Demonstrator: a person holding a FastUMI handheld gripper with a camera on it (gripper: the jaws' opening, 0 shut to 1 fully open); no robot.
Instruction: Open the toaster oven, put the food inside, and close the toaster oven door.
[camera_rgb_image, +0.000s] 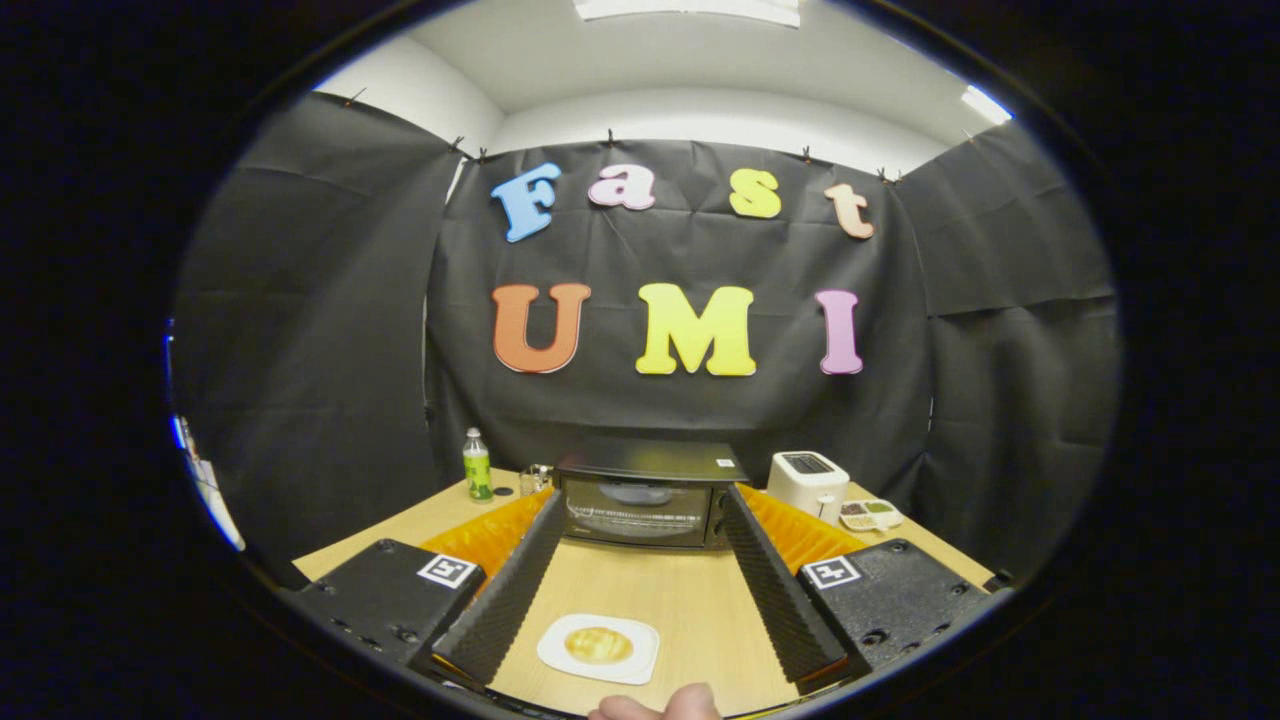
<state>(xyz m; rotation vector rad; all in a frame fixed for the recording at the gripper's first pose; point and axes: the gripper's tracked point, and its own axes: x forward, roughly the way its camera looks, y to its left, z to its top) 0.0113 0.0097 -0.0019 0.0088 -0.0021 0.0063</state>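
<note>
A black toaster oven (645, 495) stands at the far side of the wooden table (690, 590), its glass door closed. A white plate (599, 648) with a round yellow piece of food (598, 645) lies on the table close to me, between the two fingers. My gripper (640, 560) is open, its ridged black fingers (515, 590) spread wide on either side of the plate and pointing toward the oven. Nothing is held. The fingertips reach to just short of the oven's front corners.
A green-labelled bottle (477, 466) and a small glass (535, 478) stand left of the oven. A white toaster (808, 482) and a small tray of food (870, 514) sit to its right. Part of a hand (660, 705) shows at the table's near edge.
</note>
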